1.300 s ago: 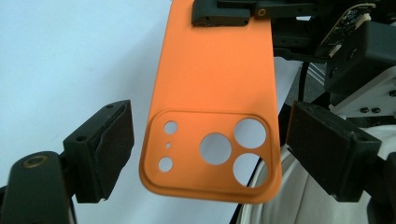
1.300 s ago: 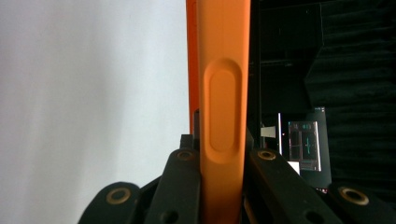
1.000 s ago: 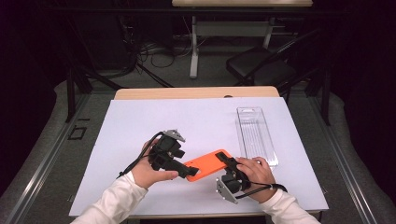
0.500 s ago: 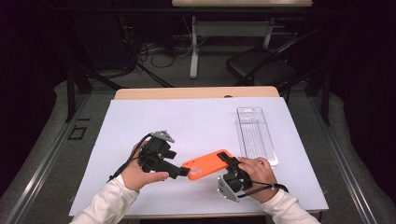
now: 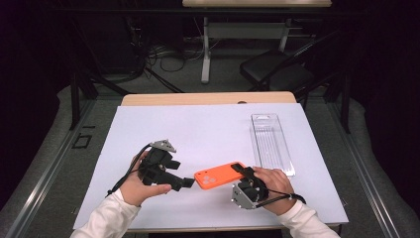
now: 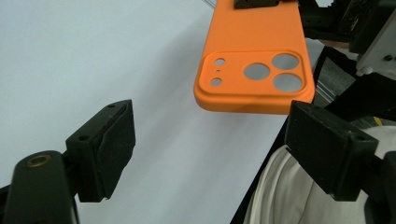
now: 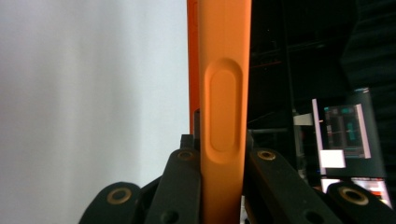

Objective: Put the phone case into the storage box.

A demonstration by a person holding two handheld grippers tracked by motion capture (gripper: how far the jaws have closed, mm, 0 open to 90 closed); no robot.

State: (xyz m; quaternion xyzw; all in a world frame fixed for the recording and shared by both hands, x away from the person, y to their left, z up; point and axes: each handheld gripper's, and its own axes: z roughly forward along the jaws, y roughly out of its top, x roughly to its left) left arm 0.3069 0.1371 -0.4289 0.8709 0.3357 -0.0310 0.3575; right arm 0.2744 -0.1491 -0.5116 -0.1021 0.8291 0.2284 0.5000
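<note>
Lying beyond the phone case (image 5: 219, 175): clear tray (image 5: 271, 144).

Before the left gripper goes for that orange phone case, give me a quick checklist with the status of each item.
1. Right gripper clamped on the orange phone case: ok, jaws pinch its edge in the right gripper view.
2. Left gripper open: ok, jaws stand wide with nothing between them.
3. Case's camera-cutout end faces the left gripper: ok.
4. Left jaws around the case: not ok, they are short of its end.
5. Case lifted off the white table sheet: cannot tell.
6. Clear plastic tray out of the way: ok, beyond the right hand.
</note>
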